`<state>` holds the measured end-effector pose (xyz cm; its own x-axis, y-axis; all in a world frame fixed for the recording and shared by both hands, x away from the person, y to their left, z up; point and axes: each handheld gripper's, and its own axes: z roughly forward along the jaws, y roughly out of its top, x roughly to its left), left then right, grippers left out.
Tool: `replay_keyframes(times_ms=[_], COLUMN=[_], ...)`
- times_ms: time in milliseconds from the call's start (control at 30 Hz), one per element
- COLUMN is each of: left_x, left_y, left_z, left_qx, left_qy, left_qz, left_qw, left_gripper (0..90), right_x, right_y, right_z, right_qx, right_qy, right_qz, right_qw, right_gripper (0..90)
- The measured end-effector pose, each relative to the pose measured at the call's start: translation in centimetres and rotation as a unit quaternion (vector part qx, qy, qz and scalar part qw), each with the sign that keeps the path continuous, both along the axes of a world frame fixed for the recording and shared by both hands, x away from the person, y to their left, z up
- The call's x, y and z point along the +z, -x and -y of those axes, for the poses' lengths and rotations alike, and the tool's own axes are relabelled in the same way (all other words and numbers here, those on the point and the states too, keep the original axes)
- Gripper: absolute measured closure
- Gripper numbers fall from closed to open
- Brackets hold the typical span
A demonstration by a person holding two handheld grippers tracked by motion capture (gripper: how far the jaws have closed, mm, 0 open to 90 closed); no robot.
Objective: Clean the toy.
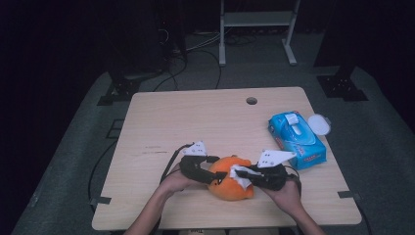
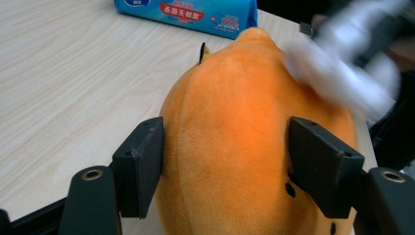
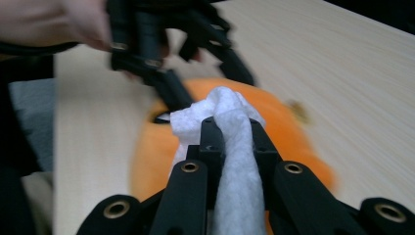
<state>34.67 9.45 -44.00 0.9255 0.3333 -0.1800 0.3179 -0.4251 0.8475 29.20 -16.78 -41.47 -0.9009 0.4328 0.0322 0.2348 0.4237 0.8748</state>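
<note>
An orange plush toy (image 1: 226,188) lies on the wooden table (image 1: 195,122) near its front edge. My left gripper (image 1: 213,177) comes at it from the left. In the left gripper view its jaws straddle the plush (image 2: 235,122), and both pads (image 2: 147,156) lie against its sides. My right gripper (image 1: 247,175) comes from the right, shut on a crumpled white wipe (image 1: 241,176). The right gripper view shows that wipe (image 3: 230,107) pinched between the jaws and resting on top of the plush (image 3: 293,142). The wipe (image 2: 333,73) looks blurred in the left gripper view.
A blue pack of wet wipes (image 1: 297,139) lies at the table's right side, with a round white lid (image 1: 319,123) by the edge behind it. A cable hole (image 1: 251,101) sits near the far edge. Dark stands and cables lie on the floor beyond.
</note>
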Motion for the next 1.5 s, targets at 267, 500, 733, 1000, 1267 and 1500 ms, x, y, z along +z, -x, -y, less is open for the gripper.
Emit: replay_keyframes(times_ms=[267, 500, 733, 1000, 1267, 1500], left_x=[0.3, 0.7, 1.1, 0.8, 1.6, 1.6], left_y=[0.4, 1.1, 1.0, 0.4, 1.9, 3.3], left_z=[0.3, 0.8, 0.8, 1.0, 1.8, 3.1], left_qx=[-0.007, -0.028, -0.037, -0.033, -0.045, -0.021], left_qy=[-0.001, -0.008, 0.0, -0.004, 0.005, -0.002], left_qz=[0.007, 0.029, 0.011, -0.04, 0.035, 0.169], left_qw=[1.0, 0.9991, 0.9992, 0.9986, 0.9984, 0.9855], left_gripper=[33.1, 33.9, 25.2, 9.1, 34.3, 37.4], right_x=[0.0, -0.2, -0.5, 0.2, 0.8, 2.0], right_y=[-0.4, -2.2, -2.4, -1.1, -0.8, -1.0], right_z=[-0.2, 2.5, 3.9, 3.1, 3.1, 3.8], right_qx=[-0.015, -0.08, -0.081, -0.025, -0.029, -0.062], right_qy=[0.011, 0.001, -0.014, -0.005, -0.006, -0.035], right_qz=[0.005, -0.006, -0.028, -0.005, 0.002, 0.028], right_qw=[0.9998, 0.9968, 0.9963, 0.9996, 0.9996, 0.9971], right_gripper=[80.3, 80.2, 80.0, 79.8, 79.9, 79.4])
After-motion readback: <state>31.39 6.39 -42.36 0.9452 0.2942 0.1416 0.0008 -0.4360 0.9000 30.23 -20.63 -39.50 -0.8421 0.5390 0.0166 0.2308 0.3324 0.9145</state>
